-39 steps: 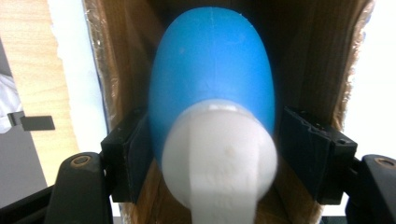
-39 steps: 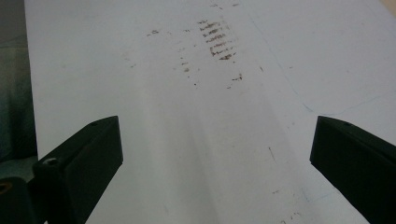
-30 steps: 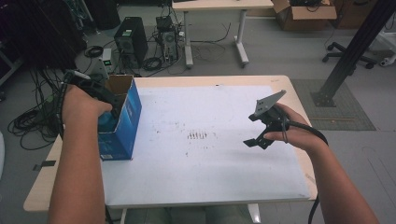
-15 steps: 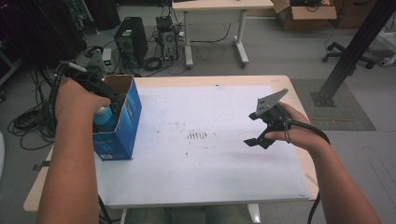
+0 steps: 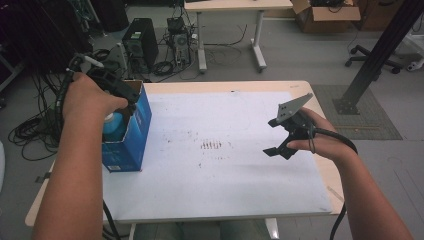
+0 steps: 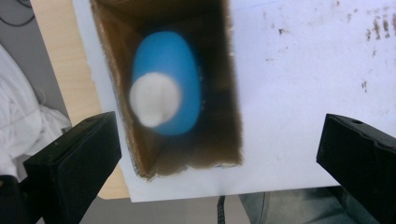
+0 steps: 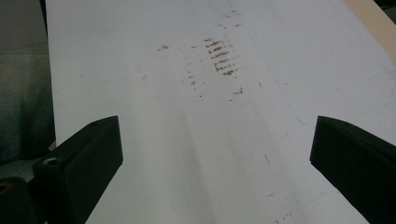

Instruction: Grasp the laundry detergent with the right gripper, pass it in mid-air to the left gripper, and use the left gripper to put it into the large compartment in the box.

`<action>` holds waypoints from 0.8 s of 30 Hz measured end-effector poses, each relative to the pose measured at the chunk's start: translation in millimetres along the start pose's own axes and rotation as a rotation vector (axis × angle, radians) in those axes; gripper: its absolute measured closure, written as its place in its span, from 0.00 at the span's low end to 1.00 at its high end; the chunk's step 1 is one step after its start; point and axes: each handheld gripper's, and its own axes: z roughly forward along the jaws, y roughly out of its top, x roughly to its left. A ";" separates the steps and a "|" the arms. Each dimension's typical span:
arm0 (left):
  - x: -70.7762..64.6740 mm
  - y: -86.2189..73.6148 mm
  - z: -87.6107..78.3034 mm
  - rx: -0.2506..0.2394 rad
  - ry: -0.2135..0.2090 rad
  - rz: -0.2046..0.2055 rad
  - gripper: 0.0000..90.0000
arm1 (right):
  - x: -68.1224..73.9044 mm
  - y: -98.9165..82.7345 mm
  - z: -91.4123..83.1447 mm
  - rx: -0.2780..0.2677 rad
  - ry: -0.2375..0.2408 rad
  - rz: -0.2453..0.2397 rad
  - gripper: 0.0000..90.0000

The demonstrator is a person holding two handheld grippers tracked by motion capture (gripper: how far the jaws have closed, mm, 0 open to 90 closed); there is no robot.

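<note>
An open blue cardboard box (image 5: 129, 142) stands at the left edge of the table. A blue bottle with a white cap (image 5: 113, 126) stands inside it, seen from above in the left gripper view (image 6: 166, 88). My left gripper (image 5: 125, 97) hovers just over the box mouth. Its jaws have just been opening and now stand wide apart (image 6: 219, 140), with nothing between them and the bottle below. My right gripper (image 5: 273, 136) hangs open above the right part of the white sheet, holding nothing (image 7: 212, 140).
A white sheet (image 5: 225, 175) covers the wooden table (image 5: 330, 172), with brown smudges (image 5: 211, 145) near its middle. On the floor behind are a computer tower (image 5: 137, 40), cables, a second table (image 5: 230, 7) and a black post (image 5: 380, 55).
My left hand has risen out of the box and its jaws have spread, leaving the blue bottle inside. The right gripper has stayed where it was.
</note>
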 end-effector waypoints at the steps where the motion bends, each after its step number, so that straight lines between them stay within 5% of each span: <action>1: -3.4 1.2 -1.8 -0.003 -0.002 0.014 0.00 | 0.0 0.7 -1.1 -0.001 -0.002 0.001 0.03; 13: -47.1 17.0 -29.1 -0.074 -0.073 0.259 0.00 | -6.1 5.5 -9.2 0.020 -0.010 -0.009 0.03; 19: -70.3 17.6 -39.0 -0.103 -0.128 0.449 0.00 | -8.8 11.5 -11.4 0.053 -0.011 -0.025 0.03; 24: -92.4 12.3 -38.6 -0.120 -0.154 0.658 0.00 | -9.6 19.2 -14.2 0.076 -0.015 -0.046 0.03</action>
